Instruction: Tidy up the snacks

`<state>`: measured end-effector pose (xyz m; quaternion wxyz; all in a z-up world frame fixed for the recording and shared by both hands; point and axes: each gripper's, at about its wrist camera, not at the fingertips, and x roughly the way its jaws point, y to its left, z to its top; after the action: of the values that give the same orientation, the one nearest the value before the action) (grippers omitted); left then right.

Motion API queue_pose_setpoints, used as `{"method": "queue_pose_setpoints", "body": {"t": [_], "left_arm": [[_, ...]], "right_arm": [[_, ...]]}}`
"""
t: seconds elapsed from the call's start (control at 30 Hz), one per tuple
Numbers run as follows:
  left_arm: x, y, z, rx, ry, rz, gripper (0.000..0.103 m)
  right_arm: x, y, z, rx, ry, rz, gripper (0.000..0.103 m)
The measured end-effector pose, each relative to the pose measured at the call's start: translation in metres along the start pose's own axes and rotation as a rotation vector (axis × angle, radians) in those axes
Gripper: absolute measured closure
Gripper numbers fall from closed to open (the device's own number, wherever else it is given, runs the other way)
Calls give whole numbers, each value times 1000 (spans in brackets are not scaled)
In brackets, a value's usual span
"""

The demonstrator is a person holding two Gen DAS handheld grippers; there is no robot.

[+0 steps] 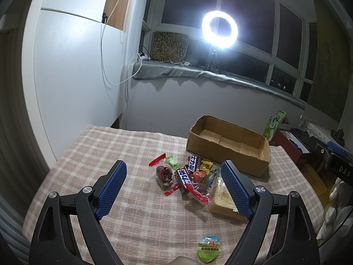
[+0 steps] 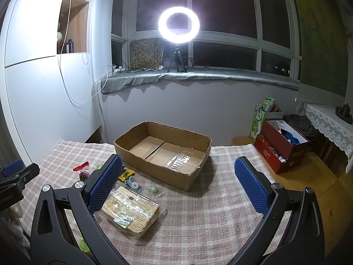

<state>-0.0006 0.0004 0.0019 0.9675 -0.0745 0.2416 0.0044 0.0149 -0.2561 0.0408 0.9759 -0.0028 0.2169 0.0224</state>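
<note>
Box empty, so step = first pick, nothing sorted yet. Left gripper wide open, holding nothing, above snack pile just left-front of cardboard box. Right gripper also wide, empty, in front of box; wafer pack by its left finger. Next: drop onto one item, close, carry into box. Green pouch well apart, prob. jelly.

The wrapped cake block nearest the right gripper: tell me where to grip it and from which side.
Grip the cake block across its narrower width at mid-length, coming from above. It lies flat on the tablecloth, its sides exposed, and the right gripper is open.
</note>
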Motion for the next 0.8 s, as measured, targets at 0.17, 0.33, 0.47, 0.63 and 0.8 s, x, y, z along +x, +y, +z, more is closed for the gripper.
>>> {"method": "queue_pose_setpoints", "body": {"t": [0.17,0.33,0.47,0.63,0.8], "left_arm": [[0,-1,0,2,2,-2,16],[0,-2,-2,1,4,-4,16],[0,-1,-2,0,5,-5,16],[0,-1,-3,2,5,-6,16],[1,0,-3,0,6,-8,16]], "right_arm": [[-1,0,3,1,7,2,0],[-1,1,5,-1,11,4,0],[-1,1,4,-2,12,3,0],[4,2,0,-2,16,4,0],[4,2,-2,-2,16,4,0]]}}
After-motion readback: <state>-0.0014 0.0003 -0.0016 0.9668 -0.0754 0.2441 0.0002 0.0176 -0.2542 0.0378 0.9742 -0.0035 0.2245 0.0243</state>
